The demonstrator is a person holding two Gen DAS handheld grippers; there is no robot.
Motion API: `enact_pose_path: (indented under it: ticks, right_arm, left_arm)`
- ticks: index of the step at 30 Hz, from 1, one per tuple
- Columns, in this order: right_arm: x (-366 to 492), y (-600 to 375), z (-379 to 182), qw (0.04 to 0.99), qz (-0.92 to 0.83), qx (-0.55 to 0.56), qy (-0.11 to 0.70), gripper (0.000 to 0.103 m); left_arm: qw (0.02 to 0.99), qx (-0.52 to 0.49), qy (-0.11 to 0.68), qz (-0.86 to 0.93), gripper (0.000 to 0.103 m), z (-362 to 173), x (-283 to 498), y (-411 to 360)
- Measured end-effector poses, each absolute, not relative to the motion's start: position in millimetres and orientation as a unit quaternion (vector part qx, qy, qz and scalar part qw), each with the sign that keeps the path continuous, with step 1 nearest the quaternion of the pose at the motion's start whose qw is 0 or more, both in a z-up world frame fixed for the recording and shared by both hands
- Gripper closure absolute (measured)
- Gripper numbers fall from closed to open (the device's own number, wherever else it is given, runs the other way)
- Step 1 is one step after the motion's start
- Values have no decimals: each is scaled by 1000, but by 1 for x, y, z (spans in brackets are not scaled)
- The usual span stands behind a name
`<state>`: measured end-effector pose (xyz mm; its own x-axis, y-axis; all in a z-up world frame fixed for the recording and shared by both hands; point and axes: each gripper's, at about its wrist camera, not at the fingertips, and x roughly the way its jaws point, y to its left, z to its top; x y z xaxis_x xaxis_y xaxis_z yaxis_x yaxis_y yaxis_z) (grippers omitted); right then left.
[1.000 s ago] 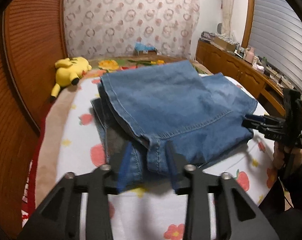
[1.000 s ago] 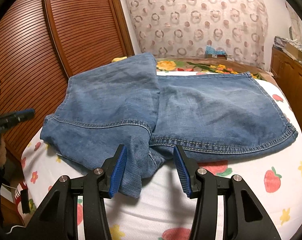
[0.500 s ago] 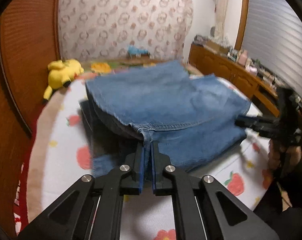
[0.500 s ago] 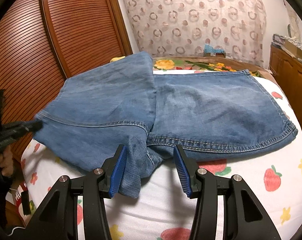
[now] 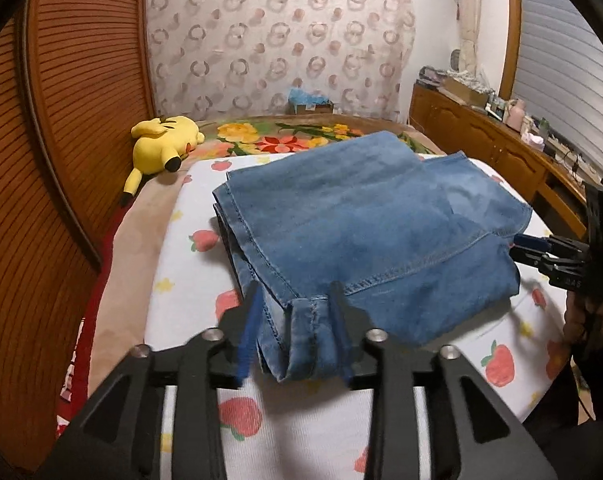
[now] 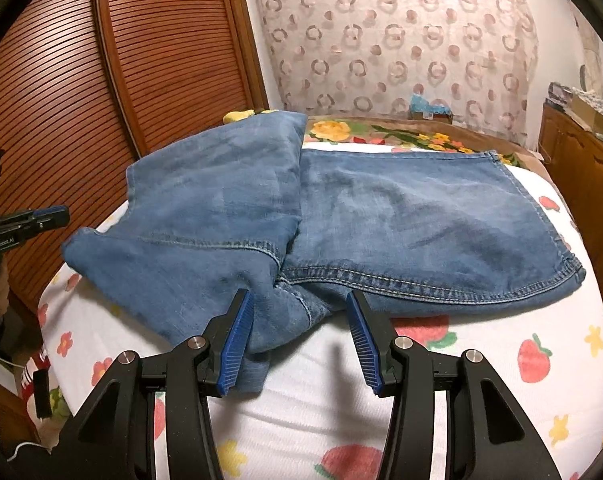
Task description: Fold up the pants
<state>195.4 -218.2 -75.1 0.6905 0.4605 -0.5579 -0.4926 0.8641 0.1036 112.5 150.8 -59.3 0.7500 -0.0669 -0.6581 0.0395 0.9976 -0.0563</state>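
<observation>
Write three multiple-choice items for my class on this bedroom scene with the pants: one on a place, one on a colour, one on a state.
1. Where does the yellow plush toy lie?
A. on the jeans
B. by the wooden slatted wall, beyond the jeans
C. on the dresser

2. What colour are the jeans?
A. black
B. blue
C. green

3. How do the left tongs stand?
A. open, with a denim edge between the pads
C. clamped on the toy
B. shut on nothing

Key: 1 B, the toy rests at the bed's far left edge by the wall. 2 B, the denim is plainly blue. 3 A, gaps show between both pads and the fabric; the tongs have just been opening.
</observation>
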Motion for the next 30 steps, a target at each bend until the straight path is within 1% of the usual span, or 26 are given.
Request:
enact_pose_path:
  ticks: [1,5,12,14,15,18,30]
  right_arm:
    - [196,-219,-74,919,259,-27,296,53]
    - [197,-221,-72,920,256,-26,295,53]
    - [199,-225,-73,919,253,-32,300,53]
    - [201,-227,-72,919,252,-36,300,53]
    - [203,-229,-71,919,252,-37,300,53]
    - [207,-236,-70,920,249,-38,301,53]
    - [241,-275,-59,925,225,-41,303,53]
  left_arm:
    - [936,-20,350,-30,55,-58,114,150]
    - [936,-15,348,-49,52,-55,119,140]
    - [934,-11,347,-88,50,-56,147,115]
    - [933,-14,345,-104,43,-55,156,108]
    - [933,-17,343,-113,36,-54,162,105]
    - [935,-16,333,-124,23,-49,176,93]
    - [929,10,337,-155,23,-42,243,51]
